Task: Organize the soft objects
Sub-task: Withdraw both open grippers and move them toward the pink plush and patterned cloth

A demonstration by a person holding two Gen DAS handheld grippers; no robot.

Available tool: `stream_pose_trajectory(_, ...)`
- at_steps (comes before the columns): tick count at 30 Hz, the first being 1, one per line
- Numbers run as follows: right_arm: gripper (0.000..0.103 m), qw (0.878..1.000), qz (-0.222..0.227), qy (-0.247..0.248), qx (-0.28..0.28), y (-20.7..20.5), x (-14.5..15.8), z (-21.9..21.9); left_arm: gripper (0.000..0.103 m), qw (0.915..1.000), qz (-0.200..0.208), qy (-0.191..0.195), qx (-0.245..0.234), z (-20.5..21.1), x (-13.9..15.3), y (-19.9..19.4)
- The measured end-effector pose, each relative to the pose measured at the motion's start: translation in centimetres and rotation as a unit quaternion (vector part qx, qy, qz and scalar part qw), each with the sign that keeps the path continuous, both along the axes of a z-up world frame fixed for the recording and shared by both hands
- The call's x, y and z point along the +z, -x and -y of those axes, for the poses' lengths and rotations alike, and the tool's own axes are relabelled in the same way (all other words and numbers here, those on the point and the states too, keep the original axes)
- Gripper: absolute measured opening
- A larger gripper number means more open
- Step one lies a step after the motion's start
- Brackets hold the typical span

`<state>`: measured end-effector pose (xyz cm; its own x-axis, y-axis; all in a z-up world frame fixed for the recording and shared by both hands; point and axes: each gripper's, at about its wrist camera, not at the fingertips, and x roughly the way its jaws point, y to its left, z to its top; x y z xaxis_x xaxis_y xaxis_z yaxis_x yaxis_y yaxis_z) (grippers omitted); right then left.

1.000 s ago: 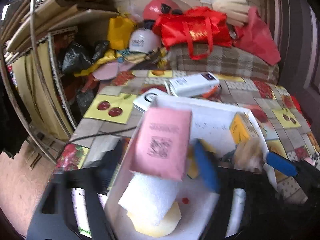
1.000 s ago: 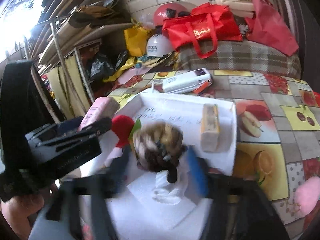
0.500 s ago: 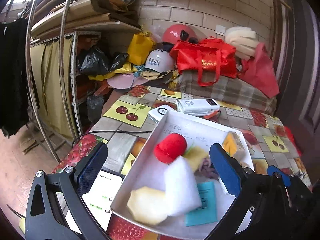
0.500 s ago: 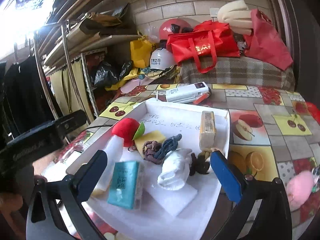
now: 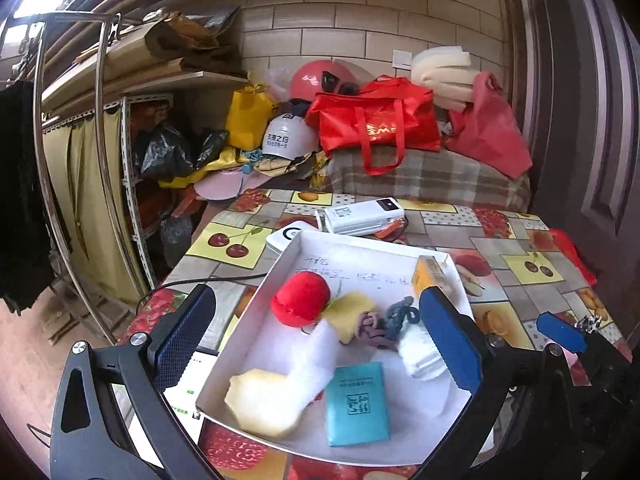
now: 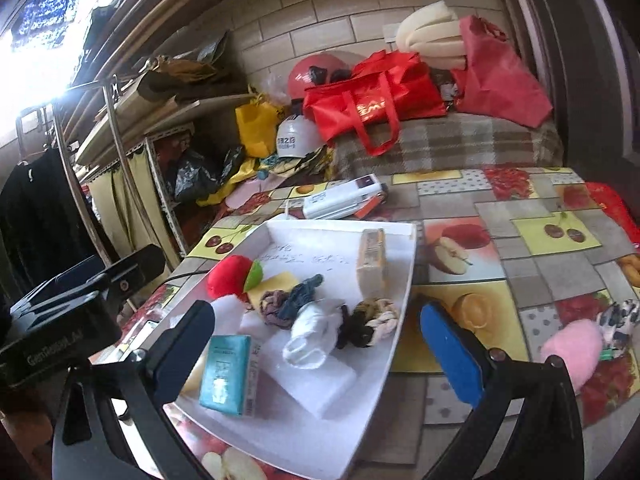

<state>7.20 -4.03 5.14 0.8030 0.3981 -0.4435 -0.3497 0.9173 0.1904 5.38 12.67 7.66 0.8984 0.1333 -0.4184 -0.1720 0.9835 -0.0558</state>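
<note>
Both hand-held grippers [image 5: 320, 332] [image 6: 320, 340] gape empty over the fruit-print tablecloth [image 6: 520, 208] in a cluttered brick-walled room

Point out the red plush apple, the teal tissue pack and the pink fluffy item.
red plush apple [image 5: 301, 299], left wrist view, centre of its body
teal tissue pack [image 6: 225, 374], right wrist view, printed front face
pink fluffy item [image 6: 570, 346], right wrist view, middle of its fluff

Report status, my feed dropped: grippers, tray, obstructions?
Left gripper and right gripper open, empty. Soft items piled in white tray. Pink plush outside on tablecloth. Nothing blocking.
</note>
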Motion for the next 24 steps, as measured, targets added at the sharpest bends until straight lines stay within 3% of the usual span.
stream_pose_trajectory(7, 0.103, 1.000, 0.001, -0.010, -0.010, 0.4, -0.1, 1.0, 0.103, 0.9999, 0.002, -0.010, -0.009, 0.8, 0.3, 0.5)
stream_pose_trajectory(16, 0.103, 0.999, 0.001, -0.011, -0.031, 0.8, -0.1, 3.1, 0.103, 0.9945, 0.000, -0.007, -0.104, 3.9, 0.9, 0.9)
stream_pose_trajectory(24, 0.103, 0.998, 0.023, -0.009, -0.056, 2.9, 0.4, 6.8, 0.103, 0.9891, -0.008, 0.001, -0.147, 6.9, 1.4, 1.7)
